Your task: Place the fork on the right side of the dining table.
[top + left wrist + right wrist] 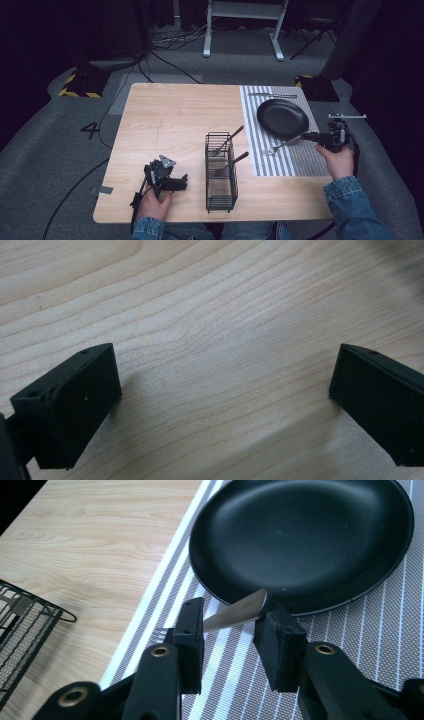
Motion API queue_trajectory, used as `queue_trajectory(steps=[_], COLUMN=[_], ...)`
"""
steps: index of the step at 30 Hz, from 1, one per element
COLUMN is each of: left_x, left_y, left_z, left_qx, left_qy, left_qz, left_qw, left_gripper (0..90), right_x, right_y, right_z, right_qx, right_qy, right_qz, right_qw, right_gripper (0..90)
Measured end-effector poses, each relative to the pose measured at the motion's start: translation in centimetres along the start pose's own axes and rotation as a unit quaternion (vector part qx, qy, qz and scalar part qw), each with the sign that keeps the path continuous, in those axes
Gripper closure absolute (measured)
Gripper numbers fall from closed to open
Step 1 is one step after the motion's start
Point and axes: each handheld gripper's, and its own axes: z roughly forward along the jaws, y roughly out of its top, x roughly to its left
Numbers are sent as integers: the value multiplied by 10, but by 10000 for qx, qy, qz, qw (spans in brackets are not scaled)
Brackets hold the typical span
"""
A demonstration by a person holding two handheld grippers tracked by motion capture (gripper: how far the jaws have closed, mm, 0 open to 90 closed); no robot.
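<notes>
Steel shows between the right gripper's (229, 622) jaws: the handle end of a fork (280, 146) lying on the striped mat (305, 162), just in front of the black plate (282, 118). The jaws stand parted with a gap on either side of the handle, so the pads are not pressing on it. It looks like a table setting in progress, with this fork being laid beside the plate. To do it well, the jaws should open clear of the handle and the gripper should draw straight back along the fork's line, so a pad does not drag it askew or knock it against the plate's rim.

The left gripper (172, 182) rests low over the bare wood of the table (165, 110), jaws wide apart with nothing between them.

The high view gives the layout: a wire caddy (221, 172) mid-table holding two more utensils (227, 150), a knife (272, 95) beyond the plate, and the fork's tines pointing toward the caddy. The right gripper view gives what that view is too small to settle, the slack around the handle and how near its tip lies to the plate.
</notes>
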Motion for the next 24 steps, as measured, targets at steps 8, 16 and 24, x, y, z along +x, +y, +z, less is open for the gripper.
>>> queue_trajectory(steps=[8,16,24], left_x=[0,0,0], left_y=[0,0,0], left_z=[0,0,0], left_qx=[0,1,0], left_qy=[0,0,0], left_qz=[0,0,-1], left_qw=[10000,10000,10000], left_gripper=[2,2,2], right_x=[-13,-21,-30], right_y=[-4,-11,-16], right_z=[8,16,19], right_qx=[135,230,284], right_qy=[-48,-53,-84], right_qz=[139,270,385], right_qw=[9998,9994,9988], right_gripper=[619,614,608])
